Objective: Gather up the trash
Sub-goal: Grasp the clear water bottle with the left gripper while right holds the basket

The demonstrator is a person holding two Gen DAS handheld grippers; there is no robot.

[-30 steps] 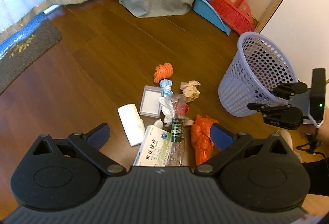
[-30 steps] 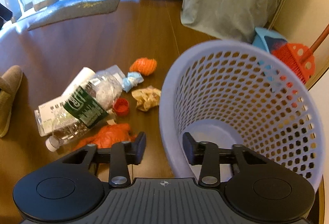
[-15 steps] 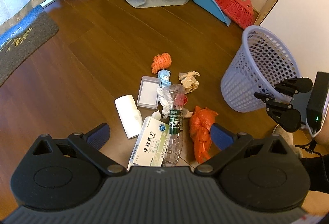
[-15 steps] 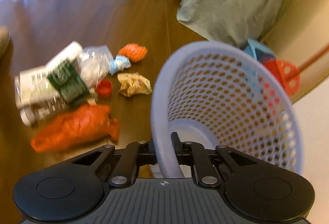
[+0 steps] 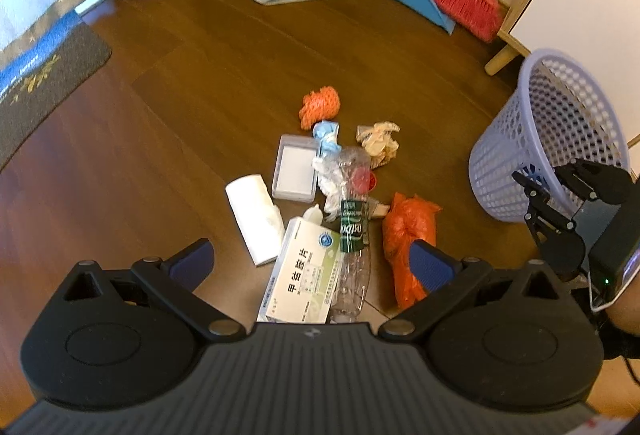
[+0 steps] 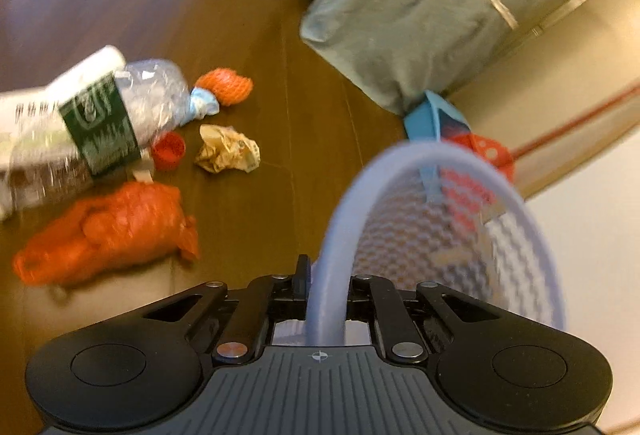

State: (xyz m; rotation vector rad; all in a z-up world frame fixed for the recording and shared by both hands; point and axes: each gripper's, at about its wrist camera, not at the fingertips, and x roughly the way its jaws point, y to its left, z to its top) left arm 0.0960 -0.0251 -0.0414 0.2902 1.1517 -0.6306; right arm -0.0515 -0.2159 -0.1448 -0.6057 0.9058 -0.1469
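A lavender mesh wastebasket (image 5: 548, 139) stands on the wooden floor (image 5: 200, 83) at three o'clock of a litter pile, its rim (image 6: 332, 235) now clamped between the jaws of the right gripper (image 6: 326, 299), which have just been closing on it. Empty and perforated, the basket looks light and slightly springy, and the thick rolled rim seems the sound place to hold it. The left gripper (image 5: 310, 261) hangs over the pile with its jaws wide apart and nothing between them. At the pile's centre, a crushed clear bottle (image 5: 352, 235) with a green label would likely be light, slick and crackly, best pinched across its flattened body. At its three o'clock, the orange plastic bag (image 5: 404, 235) looks soft enough to bunch anywhere. At one o'clock, the crumpled paper ball (image 5: 378, 143) should squeeze easily, while the red cap (image 5: 362, 180), touching the bottle, is small and hard.
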